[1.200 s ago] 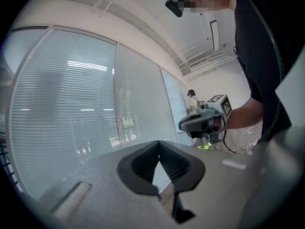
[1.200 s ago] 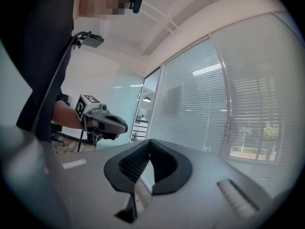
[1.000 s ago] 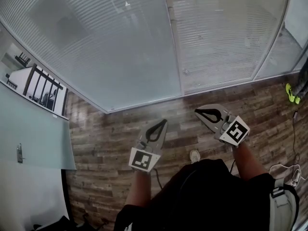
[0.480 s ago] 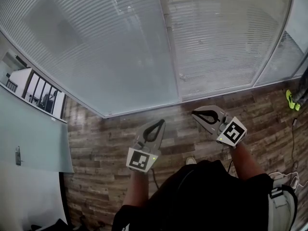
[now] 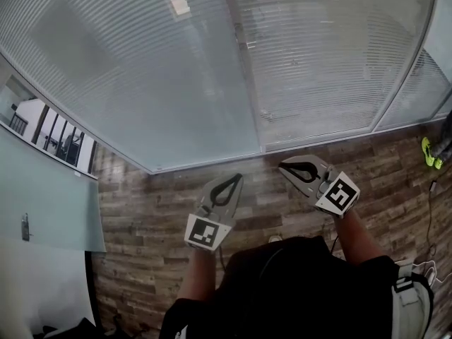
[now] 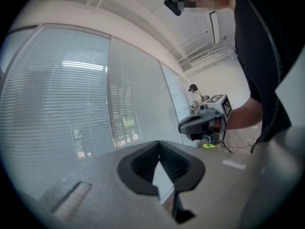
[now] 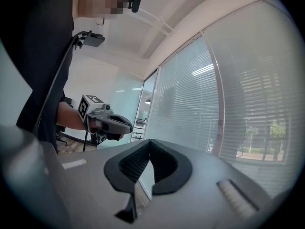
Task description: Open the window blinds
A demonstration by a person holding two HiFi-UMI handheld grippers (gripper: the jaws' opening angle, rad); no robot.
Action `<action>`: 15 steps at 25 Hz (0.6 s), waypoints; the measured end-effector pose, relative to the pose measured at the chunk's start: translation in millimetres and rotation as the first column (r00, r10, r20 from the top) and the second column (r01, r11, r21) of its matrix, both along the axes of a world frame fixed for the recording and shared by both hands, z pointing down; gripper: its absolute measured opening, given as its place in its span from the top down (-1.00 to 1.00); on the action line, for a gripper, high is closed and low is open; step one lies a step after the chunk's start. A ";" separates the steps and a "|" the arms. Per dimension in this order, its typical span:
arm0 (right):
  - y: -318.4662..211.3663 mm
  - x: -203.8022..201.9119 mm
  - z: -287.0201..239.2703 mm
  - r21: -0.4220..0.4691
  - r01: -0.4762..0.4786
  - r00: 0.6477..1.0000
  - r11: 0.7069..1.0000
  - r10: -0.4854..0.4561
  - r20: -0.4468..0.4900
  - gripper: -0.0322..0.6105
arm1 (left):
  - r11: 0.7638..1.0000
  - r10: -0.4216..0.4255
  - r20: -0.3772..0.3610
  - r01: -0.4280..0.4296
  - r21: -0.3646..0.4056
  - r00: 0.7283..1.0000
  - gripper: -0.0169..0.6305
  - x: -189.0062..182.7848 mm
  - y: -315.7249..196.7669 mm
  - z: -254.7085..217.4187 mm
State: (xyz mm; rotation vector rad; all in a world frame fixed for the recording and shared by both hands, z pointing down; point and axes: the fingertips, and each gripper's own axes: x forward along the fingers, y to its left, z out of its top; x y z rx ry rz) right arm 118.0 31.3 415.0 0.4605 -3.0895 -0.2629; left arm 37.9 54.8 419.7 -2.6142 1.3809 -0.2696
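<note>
Closed white slatted blinds (image 5: 162, 69) cover the glass wall across the top of the head view, split by a vertical frame post (image 5: 244, 69). My left gripper (image 5: 235, 179) is held level over the wood floor, short of the window's bottom rail, shut with nothing in it. My right gripper (image 5: 282, 167) hangs beside it, also shut and empty, pointing left toward the rail. In the left gripper view the jaw tips (image 6: 158, 143) meet in front of the blinds (image 6: 57, 104). In the right gripper view the tips (image 7: 150, 141) meet before the blinds (image 7: 190, 109).
Dark wood plank floor (image 5: 155, 210) runs under both grippers. A frosted glass partition with a door handle (image 5: 26, 226) stands at the left. A yellow-green shoe (image 5: 428, 150) and a cable (image 5: 431, 189) lie at the right. A distant person (image 6: 194, 97) stands along the glass wall.
The window's bottom rail has come slightly closer to both grippers and the frame post has slid left in the picture. Both grippers stay shut and side by side.
</note>
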 end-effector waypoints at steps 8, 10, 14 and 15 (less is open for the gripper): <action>-8.3 13.0 4.3 -0.025 -0.003 1.000 1.000 0.003 0.014 0.89 | 1.000 -0.003 0.007 0.003 -0.016 1.000 0.93 9.9 -7.5 -4.1; -8.4 13.5 4.1 -0.023 -0.003 1.000 1.000 0.003 0.016 0.89 | 1.000 -0.006 0.007 0.006 -0.014 1.000 0.93 10.0 -7.7 -4.7; -6.5 12.5 3.9 -0.021 -0.002 1.000 1.000 0.003 0.023 0.89 | 1.000 0.000 -0.002 0.000 0.013 1.000 0.93 9.1 -8.8 -2.3; -6.7 12.4 3.7 -0.022 -0.003 1.000 1.000 0.004 0.024 0.89 | 1.000 0.003 0.001 -0.003 0.003 1.000 0.93 10.4 -8.9 -4.0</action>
